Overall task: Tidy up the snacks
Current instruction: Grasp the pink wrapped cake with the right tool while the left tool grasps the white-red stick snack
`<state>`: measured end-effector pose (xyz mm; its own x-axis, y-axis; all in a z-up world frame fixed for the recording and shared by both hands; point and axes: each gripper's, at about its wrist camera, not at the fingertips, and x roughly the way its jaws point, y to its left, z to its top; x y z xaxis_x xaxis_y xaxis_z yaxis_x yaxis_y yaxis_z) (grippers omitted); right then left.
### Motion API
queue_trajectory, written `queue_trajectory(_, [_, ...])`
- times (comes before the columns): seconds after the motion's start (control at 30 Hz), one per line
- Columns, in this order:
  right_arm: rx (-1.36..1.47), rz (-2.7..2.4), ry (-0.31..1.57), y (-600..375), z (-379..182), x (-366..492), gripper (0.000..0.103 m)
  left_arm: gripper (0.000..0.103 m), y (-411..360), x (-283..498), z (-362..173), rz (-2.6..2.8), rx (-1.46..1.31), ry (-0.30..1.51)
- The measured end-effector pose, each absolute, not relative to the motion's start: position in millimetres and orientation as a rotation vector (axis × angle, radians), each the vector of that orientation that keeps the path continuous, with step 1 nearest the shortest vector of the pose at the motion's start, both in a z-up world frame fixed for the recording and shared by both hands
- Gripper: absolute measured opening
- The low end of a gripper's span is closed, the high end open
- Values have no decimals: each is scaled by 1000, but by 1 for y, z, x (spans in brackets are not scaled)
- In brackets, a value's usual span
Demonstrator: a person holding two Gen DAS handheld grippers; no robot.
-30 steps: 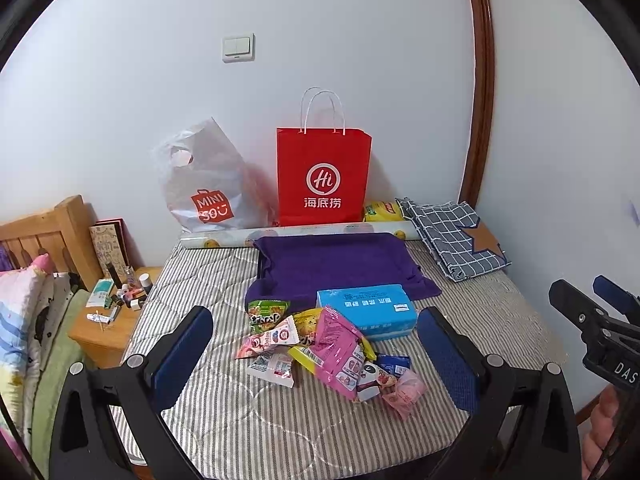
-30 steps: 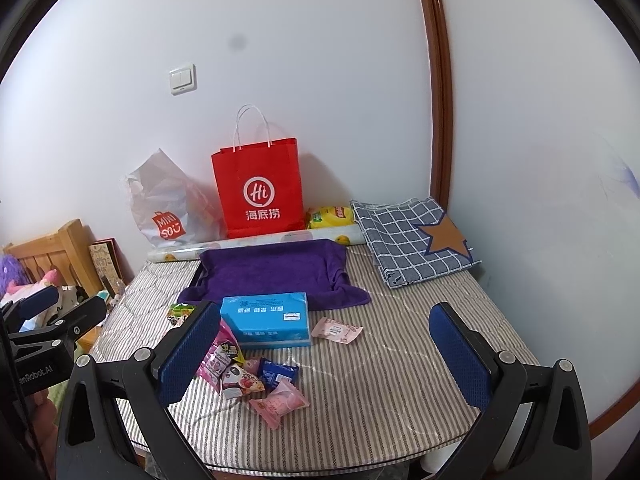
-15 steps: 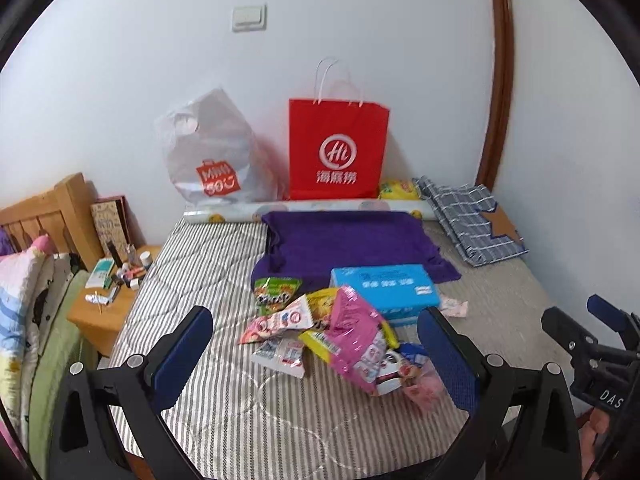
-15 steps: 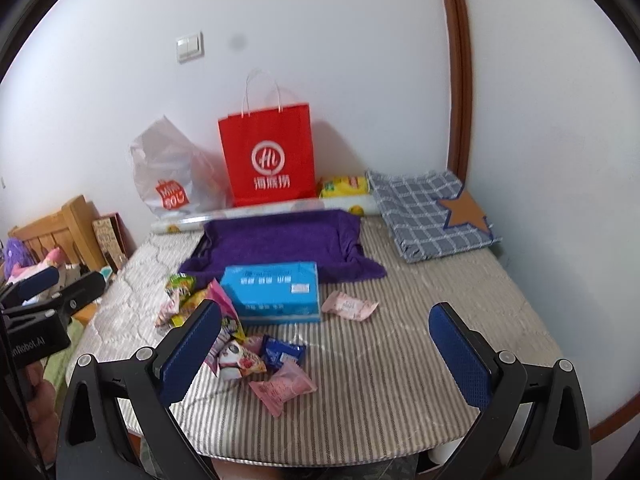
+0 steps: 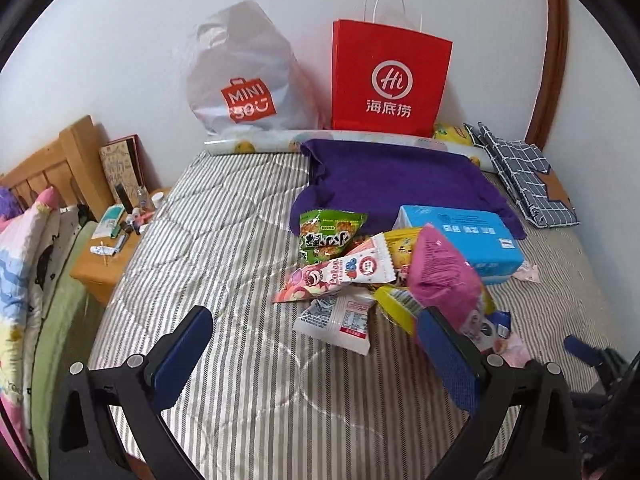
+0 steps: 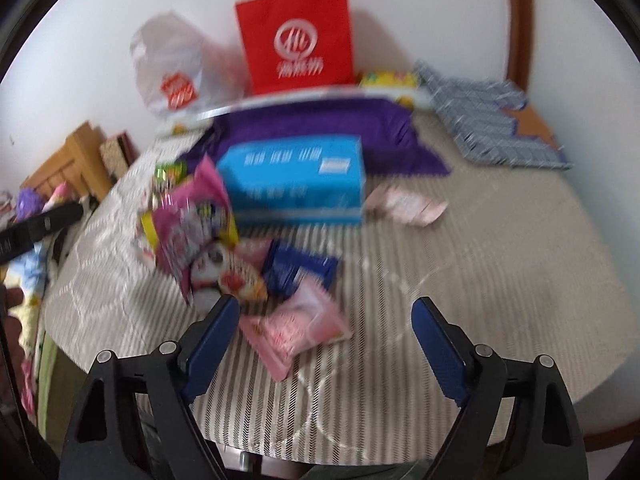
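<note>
A pile of snack packets lies on the striped mattress [image 5: 224, 248]: a green packet [image 5: 330, 232], a pink-and-white strawberry packet [image 5: 340, 276], a big magenta bag [image 5: 440, 276] and a white packet [image 5: 340, 320]. They sit in front of a blue box [image 5: 460, 236]. My left gripper [image 5: 316, 352] hangs open just short of the white packet, holding nothing. The right wrist view is blurred. There my right gripper [image 6: 326, 344] is closing, with a pale pink packet [image 6: 296, 328] lying between its fingers, the pads clear of it. A dark blue packet [image 6: 300, 268] lies just beyond.
A red paper bag [image 5: 390, 80] and a grey plastic bag [image 5: 244, 76] stand against the back wall. In front of them lie a purple towel [image 5: 400, 176] and a checked cloth [image 5: 524, 180]. A cluttered wooden nightstand [image 5: 112, 248] stands left of the bed.
Both grippers have dropped and tilted down toward the snack pile, which now fills more of each view. The right gripper's fingers stand closer together than before.
</note>
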<state>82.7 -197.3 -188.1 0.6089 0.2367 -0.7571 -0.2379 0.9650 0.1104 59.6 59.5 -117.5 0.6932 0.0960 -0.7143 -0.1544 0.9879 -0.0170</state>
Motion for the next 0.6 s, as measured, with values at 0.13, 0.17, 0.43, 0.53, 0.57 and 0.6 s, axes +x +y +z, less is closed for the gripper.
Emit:
queue_trajectory(0.13, [-41, 315, 896, -191, -211, 87, 88, 102, 68, 66, -126, 123, -129, 776])
queue_trajectory(0.17, [-56, 326, 905, -189, -217, 87, 88, 102, 70, 68, -129, 112, -140, 779])
queue_trajectory(0.43, [-110, 357, 902, -180, -235, 94, 88, 102, 74, 87, -157, 83, -159, 830])
queue_trajectory(0.53, [-125, 368, 880, -175, -235, 96, 75, 102, 75, 92, -164, 76, -165, 846])
queue_trajectory(0.57, [-137, 371, 867, -173, -234, 96, 70, 102, 75, 93, -167, 74, -165, 852])
queue_trajectory(0.6, [-146, 374, 860, -172, -233, 96, 61, 102, 74, 94, -169, 73, -161, 859])
